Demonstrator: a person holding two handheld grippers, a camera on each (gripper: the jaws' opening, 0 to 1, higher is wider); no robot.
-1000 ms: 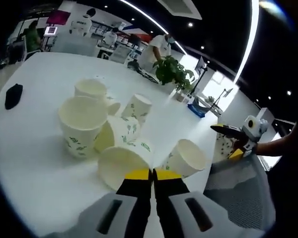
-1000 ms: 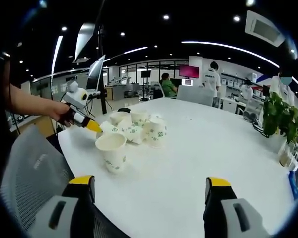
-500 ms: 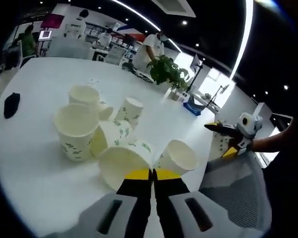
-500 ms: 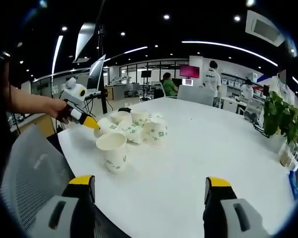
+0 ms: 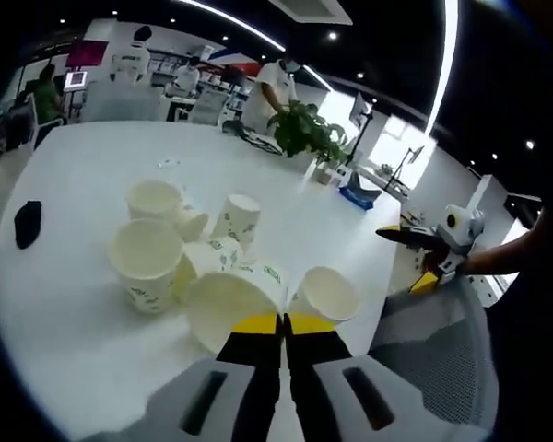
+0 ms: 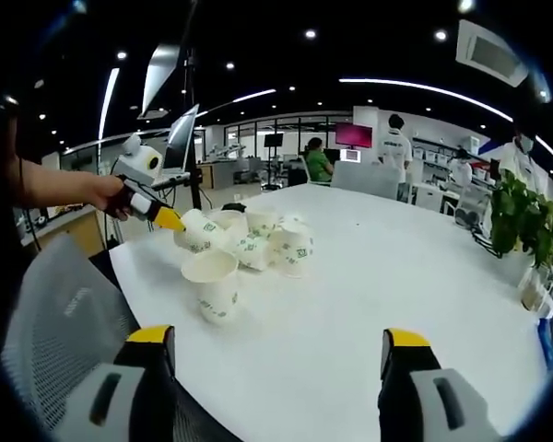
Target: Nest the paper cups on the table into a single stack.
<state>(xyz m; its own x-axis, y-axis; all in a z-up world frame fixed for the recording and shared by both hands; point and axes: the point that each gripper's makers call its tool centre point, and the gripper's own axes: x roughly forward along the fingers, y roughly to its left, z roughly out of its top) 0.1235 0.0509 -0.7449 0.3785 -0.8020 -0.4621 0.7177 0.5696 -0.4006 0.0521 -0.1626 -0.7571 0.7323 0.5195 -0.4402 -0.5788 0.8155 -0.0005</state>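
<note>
White table (image 6: 369, 276) bears clustered paper cups (image 5: 203, 267) in an office

My left gripper (image 5: 283, 324): grey moulded bodies, slot in each, black inner faces, yellow tips on jaws. My right gripper (image 6: 276, 345): same grey blocks, yellow caps, black undersides. My forearm bare; black strap at wrist.

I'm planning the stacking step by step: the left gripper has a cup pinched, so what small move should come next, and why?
Probably carry the pinched cup over the upright cup beside it and turn it mouth-up to drop in. The left gripper is shut on that cup's rim, holding it on its side, and the upright cup's mouth is open and close. The right gripper is open over the table, away from the cluster.
</note>
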